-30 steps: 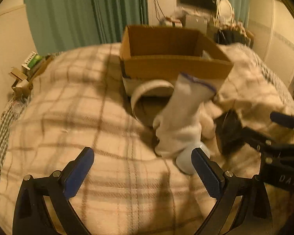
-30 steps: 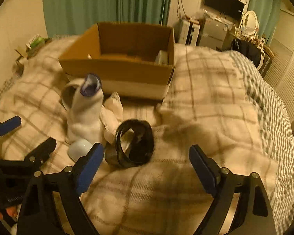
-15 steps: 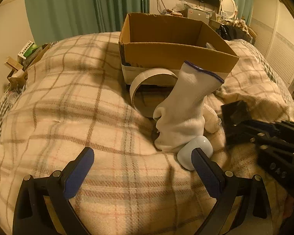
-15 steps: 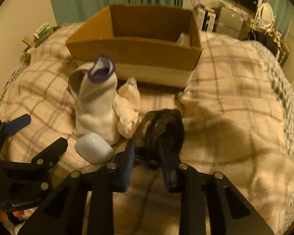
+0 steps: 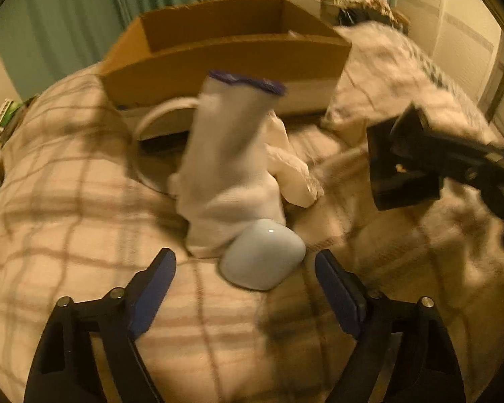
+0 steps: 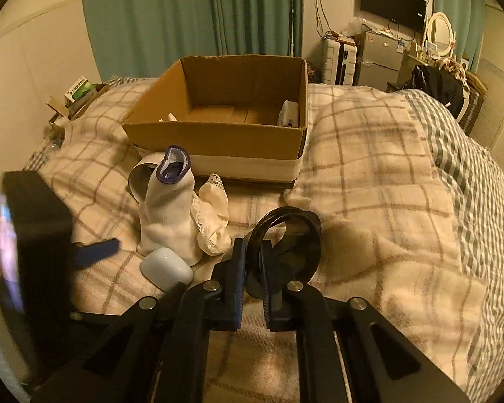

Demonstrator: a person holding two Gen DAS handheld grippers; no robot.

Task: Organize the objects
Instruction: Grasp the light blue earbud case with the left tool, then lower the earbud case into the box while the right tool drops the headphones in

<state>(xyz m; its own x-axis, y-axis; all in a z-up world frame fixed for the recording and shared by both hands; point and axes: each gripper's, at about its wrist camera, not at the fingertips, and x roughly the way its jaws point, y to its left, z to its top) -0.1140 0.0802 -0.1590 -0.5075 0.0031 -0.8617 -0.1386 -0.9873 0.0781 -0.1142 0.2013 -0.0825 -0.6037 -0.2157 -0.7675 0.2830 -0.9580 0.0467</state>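
Note:
An open cardboard box [image 6: 218,134] stands on the plaid blanket, also in the left wrist view [image 5: 225,57]. A white sock with a purple cuff [image 6: 168,211] stands upright in front of it [image 5: 228,168]. A small white rounded case [image 6: 166,268] lies at its foot [image 5: 263,258]. My left gripper [image 5: 245,278] is open just in front of that case. My right gripper [image 6: 252,268] is shut on a black ring-shaped object [image 6: 285,245] and holds it off the blanket.
A white lacy cloth [image 6: 211,215] lies right of the sock. A white ring-shaped band [image 6: 141,174] leans on the box front. A small white item [image 6: 289,114] is inside the box. Furniture and a TV stand behind the bed.
My right gripper closed on the black ring and lifted it. My left gripper moved forward toward the white case and sock.

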